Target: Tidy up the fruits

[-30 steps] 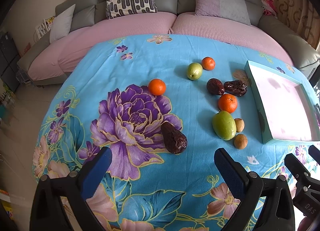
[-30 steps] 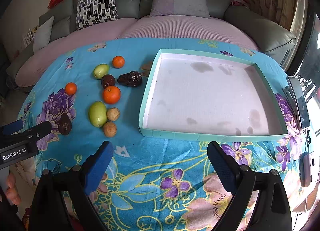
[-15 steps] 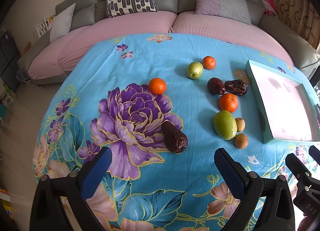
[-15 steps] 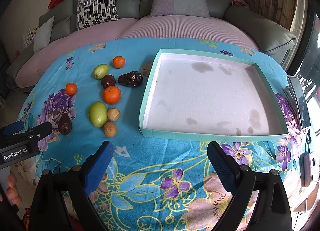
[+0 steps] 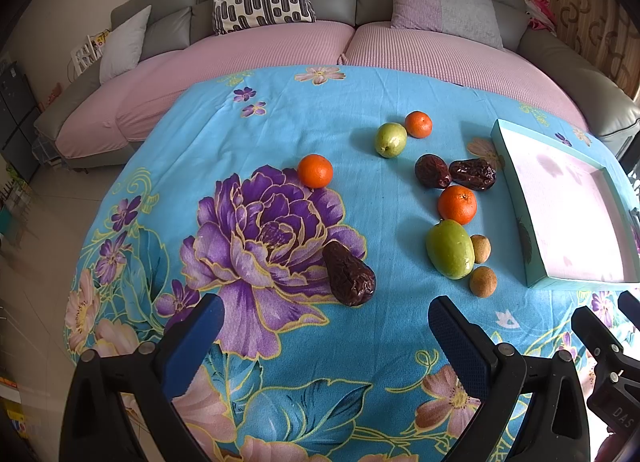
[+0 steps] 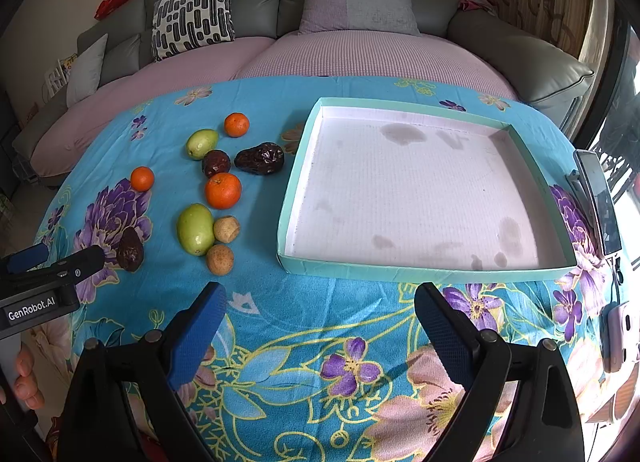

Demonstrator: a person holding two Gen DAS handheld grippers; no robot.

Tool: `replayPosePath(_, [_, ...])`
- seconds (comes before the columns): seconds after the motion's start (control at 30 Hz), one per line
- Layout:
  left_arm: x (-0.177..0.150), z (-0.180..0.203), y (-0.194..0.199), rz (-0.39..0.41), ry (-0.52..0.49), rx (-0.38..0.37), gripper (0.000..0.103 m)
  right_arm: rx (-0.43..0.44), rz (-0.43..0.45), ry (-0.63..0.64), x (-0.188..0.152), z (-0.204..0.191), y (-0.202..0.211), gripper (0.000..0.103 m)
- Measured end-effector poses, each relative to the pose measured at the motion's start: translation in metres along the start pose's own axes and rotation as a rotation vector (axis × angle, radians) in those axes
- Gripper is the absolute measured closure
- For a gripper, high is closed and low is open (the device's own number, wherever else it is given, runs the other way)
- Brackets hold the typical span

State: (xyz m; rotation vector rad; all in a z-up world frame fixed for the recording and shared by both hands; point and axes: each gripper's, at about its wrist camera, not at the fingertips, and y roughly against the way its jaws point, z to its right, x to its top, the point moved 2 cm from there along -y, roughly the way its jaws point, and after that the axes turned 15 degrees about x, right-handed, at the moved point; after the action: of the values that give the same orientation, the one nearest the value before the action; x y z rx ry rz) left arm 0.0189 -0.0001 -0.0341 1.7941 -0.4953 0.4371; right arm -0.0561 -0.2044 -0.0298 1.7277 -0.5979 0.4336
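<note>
Fruits lie on a floral blue cloth: a dark red date (image 5: 349,274) nearest my left gripper, three oranges (image 5: 457,204), a large green fruit (image 5: 449,248), a small green fruit (image 5: 390,139), two more dates (image 5: 472,174) and two small brown fruits (image 5: 482,281). A teal-rimmed empty tray (image 6: 420,268) sits to their right. My left gripper (image 5: 325,336) is open and empty, just short of the date. My right gripper (image 6: 320,324) is open and empty, in front of the tray's near rim.
A grey and pink sofa (image 5: 360,45) with cushions curves behind the table. A phone (image 6: 598,197) lies at the table's right edge beside the tray. The left gripper's body (image 6: 44,286) shows at the left in the right wrist view.
The left gripper has crept slightly forward toward the date. The right gripper has not visibly moved.
</note>
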Motion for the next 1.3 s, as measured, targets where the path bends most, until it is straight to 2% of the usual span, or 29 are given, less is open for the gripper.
replayPosePath(0.8, [0.0, -0.004, -0.005, -0.032, 0.018, 0.012, 0.0, 0.003, -0.003, -0.004, 0.0, -0.001, 0.0, 0.008])
replayPosePath(0.9, [0.002, -0.007, -0.008, -0.043, 0.036, -0.016, 0.0, 0.001, -0.004, -0.003, 0.0, 0.0, 0.0, 0.008])
replayPosePath(1.0, [0.01, -0.011, -0.009, -0.039, 0.055, -0.037, 0.0, 0.009, -0.002, -0.006, 0.0, 0.001, 0.001, 0.008])
replayPosePath(1.17, [0.035, -0.027, -0.004, 0.02, 0.104, 0.002, 0.0, 0.033, 0.011, -0.004, 0.005, 0.002, 0.003, 0.008])
replayPosePath(1.3, [0.062, -0.042, -0.004, 0.047, 0.189, 0.004, 0.0, 0.054, 0.03, -0.008, 0.023, -0.001, 0.005, 0.008])
